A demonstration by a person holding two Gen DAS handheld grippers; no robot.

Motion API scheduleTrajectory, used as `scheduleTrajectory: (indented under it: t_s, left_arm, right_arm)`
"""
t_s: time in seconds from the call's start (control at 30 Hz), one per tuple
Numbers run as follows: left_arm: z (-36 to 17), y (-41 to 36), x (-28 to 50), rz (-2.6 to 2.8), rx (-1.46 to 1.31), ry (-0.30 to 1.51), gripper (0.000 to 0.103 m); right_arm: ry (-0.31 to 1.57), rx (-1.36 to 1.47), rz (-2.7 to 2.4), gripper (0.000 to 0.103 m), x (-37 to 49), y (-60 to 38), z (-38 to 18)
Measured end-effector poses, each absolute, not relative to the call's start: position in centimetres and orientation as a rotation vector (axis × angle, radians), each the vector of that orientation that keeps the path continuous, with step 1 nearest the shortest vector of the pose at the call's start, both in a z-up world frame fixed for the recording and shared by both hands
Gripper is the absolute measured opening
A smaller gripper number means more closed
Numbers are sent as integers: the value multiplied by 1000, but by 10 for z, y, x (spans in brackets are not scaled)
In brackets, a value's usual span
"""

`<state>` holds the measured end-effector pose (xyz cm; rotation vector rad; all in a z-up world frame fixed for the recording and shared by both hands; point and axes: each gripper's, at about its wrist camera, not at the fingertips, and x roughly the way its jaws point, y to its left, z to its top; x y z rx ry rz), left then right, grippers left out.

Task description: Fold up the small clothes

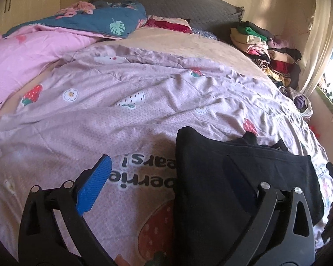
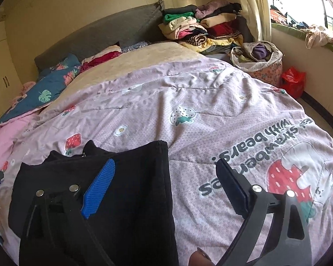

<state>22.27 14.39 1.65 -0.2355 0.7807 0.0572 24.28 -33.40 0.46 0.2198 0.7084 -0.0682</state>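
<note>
- Closest to the lens in both wrist views are my own fingers: black arms tipped with blue ribbed pads, both pairs angled down at the bed.
- My left gripper (image 1: 166,181) has its fingers spread wide with nothing pinched. One pad hangs over bare quilt, the other over the edge of the black garment (image 1: 244,177).
- My right gripper (image 2: 166,188) is spread the same way and holds nothing. Its left pad sits over the garment, its right pad over the printed lettering on the quilt.
- The black garment, the piece I am folding, lies flat near the foot edge of the bed, between my two hands. It looks folded into a rough rectangle with a straight outer edge; a small peak of cloth sticks up at its far end.
- My reading: both pairs stand open because the cloth has been let go to rest on its own. The fold seems close to done, though I cannot tell what lies under the top layer.
- The pink strawberry quilt (image 1: 122,115) covers the bed and serves as the folding surface.
- A stack of folded clothes (image 2: 202,28) sits at the head corner by the curtain, likely where finished pieces go.
- A fabric basket (image 2: 259,59) of clothes stands just off that side of the bed.
</note>
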Motion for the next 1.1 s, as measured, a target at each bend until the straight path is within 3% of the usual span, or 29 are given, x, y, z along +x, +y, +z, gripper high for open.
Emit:
scheduleTrajectory:
  t_s: [0.43,0.73,0.83,1.0,1.03,1.07,1.1]
  left_arm:
    - [39,137,190,9,-240,751,93]
    - [2,130,174,-14,-272,862,93]
    - [-14,132,170,-12,-301,901,93]
    - [-35,126,163,5,-273,956,93]
    - [-36,125,162,4,-279,959,86]
    - [-37,124,161,-13,-290,963,72]
    - [-38,123,160,-32,-299,968,64]
  right_arm:
    - [701,220,-45,91,202,-337,11]
    - [758,250,5,90,181,-335,-6]
    - [789,264,41,78,178,-332,-14]
    - [825,261,38,69,174,-327,-25]
    - [831,264,39,61,173,-327,-27]
    - [845,266,43,55,173,-327,-30]
    - [856,268,44,39,172,-328,-33]
